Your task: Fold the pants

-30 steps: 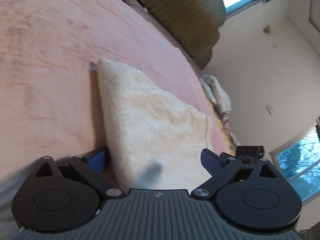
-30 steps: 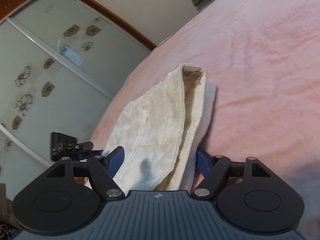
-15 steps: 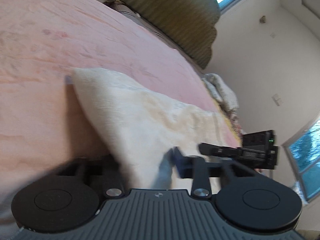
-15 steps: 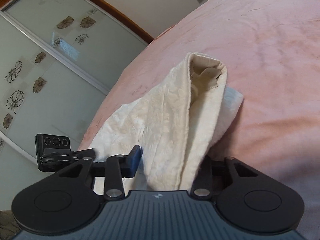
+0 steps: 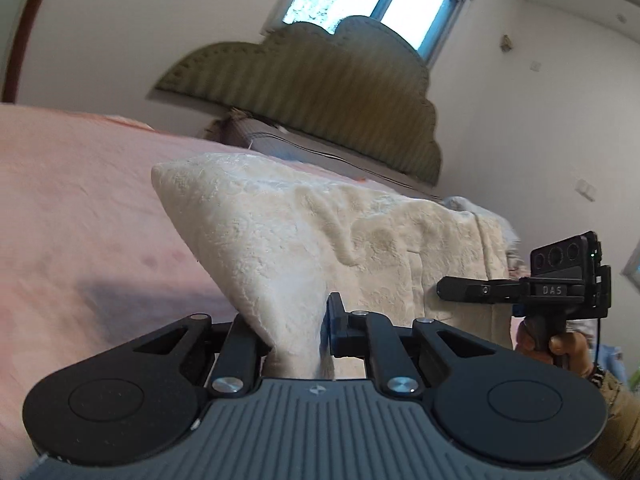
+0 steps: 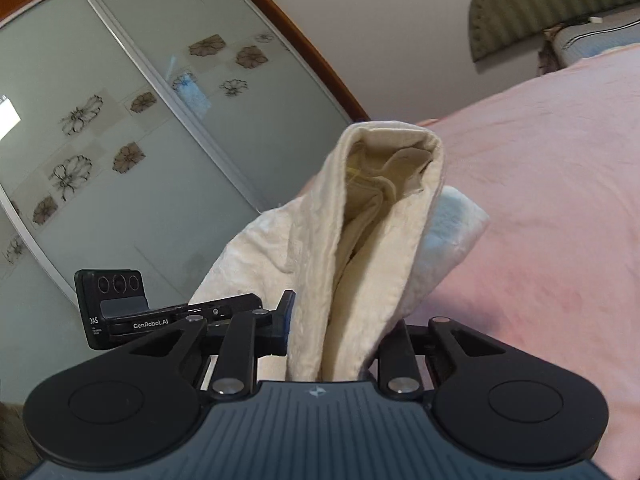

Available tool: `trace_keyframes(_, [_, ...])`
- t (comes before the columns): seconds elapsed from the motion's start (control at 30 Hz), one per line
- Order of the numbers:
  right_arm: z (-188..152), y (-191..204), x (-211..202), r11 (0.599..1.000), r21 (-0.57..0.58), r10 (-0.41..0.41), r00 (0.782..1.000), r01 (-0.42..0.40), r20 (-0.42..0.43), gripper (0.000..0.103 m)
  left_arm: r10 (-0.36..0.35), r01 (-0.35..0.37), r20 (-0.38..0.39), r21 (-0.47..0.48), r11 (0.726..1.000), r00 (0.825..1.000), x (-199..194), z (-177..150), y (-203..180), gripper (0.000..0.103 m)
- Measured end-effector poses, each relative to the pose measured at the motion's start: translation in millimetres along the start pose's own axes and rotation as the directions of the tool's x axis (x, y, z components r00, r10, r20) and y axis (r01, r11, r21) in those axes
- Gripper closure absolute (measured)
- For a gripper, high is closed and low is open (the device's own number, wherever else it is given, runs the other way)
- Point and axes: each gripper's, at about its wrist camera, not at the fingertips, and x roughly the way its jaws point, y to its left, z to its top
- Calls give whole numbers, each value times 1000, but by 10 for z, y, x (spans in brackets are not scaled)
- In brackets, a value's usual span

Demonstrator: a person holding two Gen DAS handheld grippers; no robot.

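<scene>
Cream, textured pants (image 5: 320,232) lie folded lengthwise on a pink bed sheet (image 5: 80,208), their near end raised off it. My left gripper (image 5: 296,332) is closing its jaws, and the pads pinch one near corner of the cloth. In the right wrist view the pants (image 6: 384,220) rise as a bunched fold with a pale blue layer (image 6: 452,224) underneath. My right gripper (image 6: 340,332) is also closing, with the other near corner squeezed between its pads. A hand (image 5: 560,348) holds the right gripper's grip at the right of the left wrist view.
A green padded headboard (image 5: 320,92) and a window (image 5: 380,4) stand beyond the bed. Crumpled cloth (image 5: 464,204) lies at the bed's far right edge. Frosted sliding doors (image 6: 120,120) with flower prints line the wall on the left. The pink sheet (image 6: 560,180) spreads wide to the right.
Both grippers went from open around the pants' near end to pinched on it. Both then rose and tilted up, lifting that end off the sheet.
</scene>
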Motion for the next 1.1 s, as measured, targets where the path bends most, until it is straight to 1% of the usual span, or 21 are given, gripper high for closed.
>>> trace_keyframes(0.07, [136, -78, 236, 1000, 17, 21, 1000, -21, 2, 80, 61, -61, 5, 31, 998, 998, 67, 122, 88, 87])
trace_keyframes(0.17, [249, -289, 621, 998, 59, -14, 1000, 15, -22, 80, 136, -135, -36, 23, 991, 990, 265, 177, 291, 84])
trace_keyframes(0.23, [269, -454, 860, 993, 95, -68, 997, 72, -44, 78, 171, -172, -90, -6, 985, 981, 442, 129, 487, 81])
trace_keyframes(0.3, [243, -631, 1041, 980, 133, -141, 987, 151, -77, 74, 220, -226, -146, -25, 974, 965, 590, 64, 656, 72])
trace_keyframes(0.33, [216, -707, 1105, 970, 151, -175, 980, 188, -97, 65, 230, -238, -153, -36, 971, 961, 610, 35, 713, 66])
trace_keyframes(0.37, [175, -786, 1138, 959, 172, -206, 972, 224, -116, 59, 227, -236, -146, -49, 970, 963, 583, 27, 744, 61])
trace_keyframes(0.43, [87, -886, 1045, 957, 205, -186, 977, 205, -105, 58, 250, -257, -129, -43, 965, 960, 493, 43, 760, 55])
trace_keyframes(0.47, [61, -898, 960, 956, 214, -185, 978, 201, -94, 54, 274, -280, -124, -33, 959, 954, 439, 46, 747, 48])
trace_keyframes(0.53, [28, -869, 749, 950, 193, -237, 969, 246, -68, 46, 355, -355, -70, 7, 935, 932, 256, 56, 654, 48])
trace_keyframes(0.57, [18, -838, 638, 943, 176, -277, 959, 282, -52, 44, 395, -394, -30, 33, 918, 918, 147, 51, 566, 48])
trace_keyframes(0.6, [28, -755, 534, 924, 148, -352, 936, 352, -24, 44, 418, -418, 3, 58, 907, 908, 49, 47, 475, 48])
trace_keyframes(0.63, [20, -660, 435, 891, 111, -445, 896, 441, 8, 42, 418, -419, 36, 79, 904, 908, -69, 27, 354, 48])
trace_keyframes(0.7, [-28, -354, 317, 801, -11, -595, 799, 598, 89, 42, 367, -372, 71, 86, 924, 928, -200, 12, 174, 45])
trace_keyframes(0.73, [-70, -202, 299, 799, -65, -589, 799, 598, 122, 42, 324, -329, 67, 80, 941, 944, -227, -18, 74, 41])
trace_keyframes(0.8, [-184, 81, 347, 848, -153, -494, 862, 507, 115, 42, 245, -246, 14, 80, 966, 969, -187, -99, -49, 35])
trace_keyframes(0.87, [-355, 359, 511, 875, -265, -404, 913, 406, 64, 44, 231, -224, -57, 106, 969, 971, -45, -229, -120, 34])
trace_keyframes(0.9, [-452, 482, 625, 862, -335, -393, 919, 380, 34, 44, 264, -249, -100, 142, 958, 959, 67, -332, -141, 34])
trace_keyframes(0.93, [-545, 570, 739, 836, -397, -408, 913, 377, 8, 44, 305, -280, -115, 193, 940, 945, 152, -436, -168, 33])
trace_keyframes(1.0, [-726, 618, 916, 766, -485, -497, 867, 422, -30, 45, 319, -291, -75, 254, 922, 945, 115, -524, -229, 33])
trace_keyframes(1.03, [-789, 600, 966, 744, -498, -528, 848, 445, -32, 45, 328, -299, -71, 264, 917, 942, 78, -525, -262, 33])
trace_keyframes(1.1, [-790, 539, 911, 758, -451, -537, 843, 471, -21, 45, 345, -320, -53, 260, 911, 937, -16, -520, -280, 33])
